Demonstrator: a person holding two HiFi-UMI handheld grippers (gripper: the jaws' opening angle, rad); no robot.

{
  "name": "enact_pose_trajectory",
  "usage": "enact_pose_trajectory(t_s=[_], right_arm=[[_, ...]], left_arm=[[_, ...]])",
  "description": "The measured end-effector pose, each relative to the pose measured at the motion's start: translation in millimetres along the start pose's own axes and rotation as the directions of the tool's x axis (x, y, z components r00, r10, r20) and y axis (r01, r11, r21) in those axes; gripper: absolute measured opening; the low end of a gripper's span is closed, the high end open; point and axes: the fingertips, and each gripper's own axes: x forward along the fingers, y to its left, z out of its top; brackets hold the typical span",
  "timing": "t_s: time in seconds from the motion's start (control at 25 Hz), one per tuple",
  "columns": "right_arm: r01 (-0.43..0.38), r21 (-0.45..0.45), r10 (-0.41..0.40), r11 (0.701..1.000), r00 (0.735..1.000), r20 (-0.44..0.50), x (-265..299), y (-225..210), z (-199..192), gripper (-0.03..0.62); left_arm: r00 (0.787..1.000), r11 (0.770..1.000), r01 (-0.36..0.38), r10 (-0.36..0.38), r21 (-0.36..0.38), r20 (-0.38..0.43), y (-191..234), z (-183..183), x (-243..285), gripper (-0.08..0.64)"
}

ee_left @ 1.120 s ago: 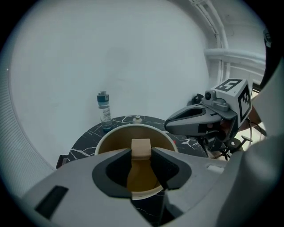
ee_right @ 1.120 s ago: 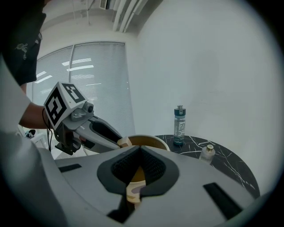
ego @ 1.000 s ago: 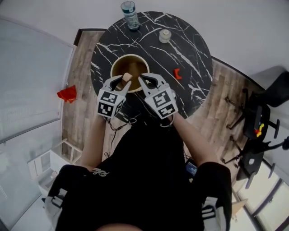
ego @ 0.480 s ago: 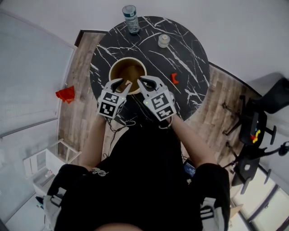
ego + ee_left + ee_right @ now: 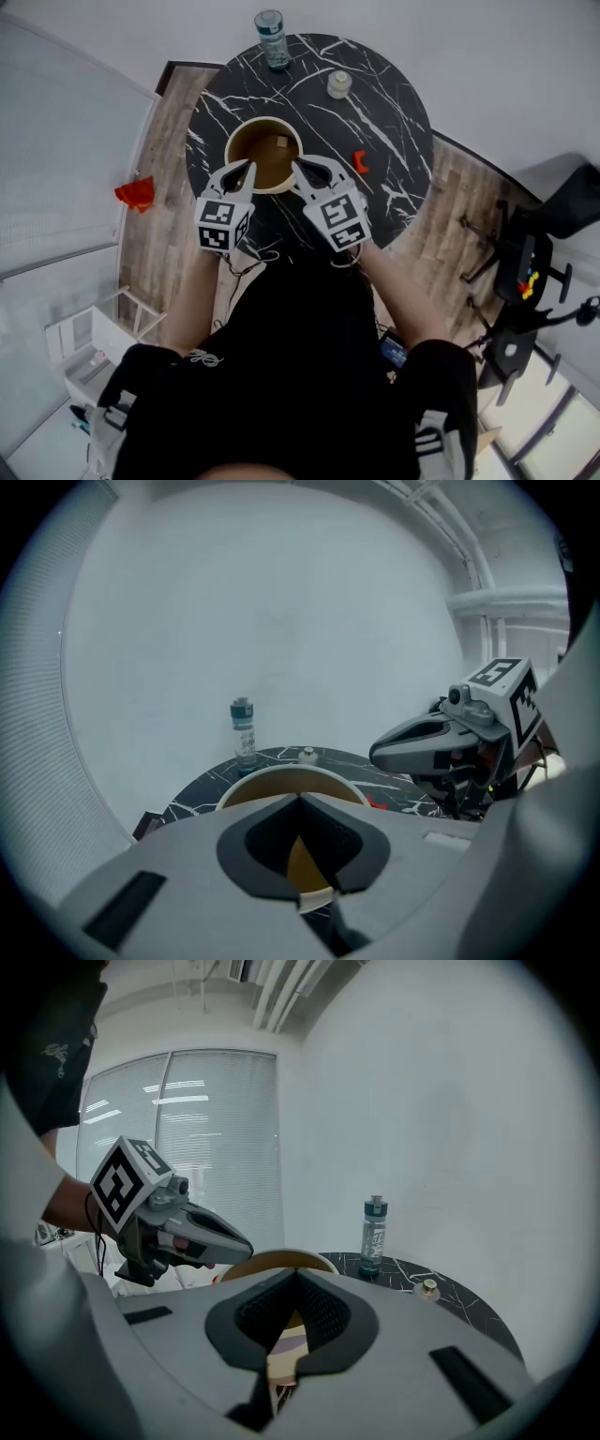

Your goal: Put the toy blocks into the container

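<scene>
The container (image 5: pixel 265 120), a round tub with a white rim and tan inside, stands on the black marble table (image 5: pixel 384 122). A tan wooden block (image 5: pixel 281 142) lies inside it. One red block (image 5: pixel 359 162) rests on the table right of the tub, also in the left gripper view (image 5: pixel 377 803). My left gripper (image 5: pixel 249 167) hangs at the tub's near left rim; its jaws have just been closing and now stand shut with nothing between them (image 5: pixel 300 797). At the near right rim my right gripper (image 5: pixel 297 166) is shut and empty (image 5: pixel 296 1272).
A water bottle (image 5: pixel 271 26) stands at the table's far edge, and a small white jar (image 5: pixel 338 83) sits to its right. On the wooden floor at the left lies a red object (image 5: pixel 137 193). A black chair (image 5: pixel 534 244) is at the right.
The tan block that sat between the left jaws a second ago now lies in the tub. The left jaws have closed and that gripper has drawn back a little and risen. The right gripper stayed still.
</scene>
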Motion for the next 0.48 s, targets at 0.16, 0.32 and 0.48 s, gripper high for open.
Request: enact_pose_trajectory(t_s=[0.16, 0.32, 0.48], right_arm=[[0.019, -0.009, -0.019, 1.0, 1.0, 0.015, -6.1, 0.1, 4.2, -0.003], [0.031, 0.005, -0.031, 1.0, 0.999, 0.017, -9.7, 2.1, 4.1, -0.003], [0.035, 0.0, -0.035, 0.999, 0.999, 0.014, -13.2, 3.9, 3.1, -0.003]], left_arm=[[0.999, 1.0, 0.009, -0.009, -0.007, 0.032, -7.4, 3.9, -8.8, 0.0], [0.998, 0.999, 0.031, -0.03, -0.029, 0.051, -19.4, 6.5, -15.3, 0.0], [0.996, 0.998, 0.057, -0.054, -0.032, 0.073, -33.2, 11.6, -18.1, 0.0]])
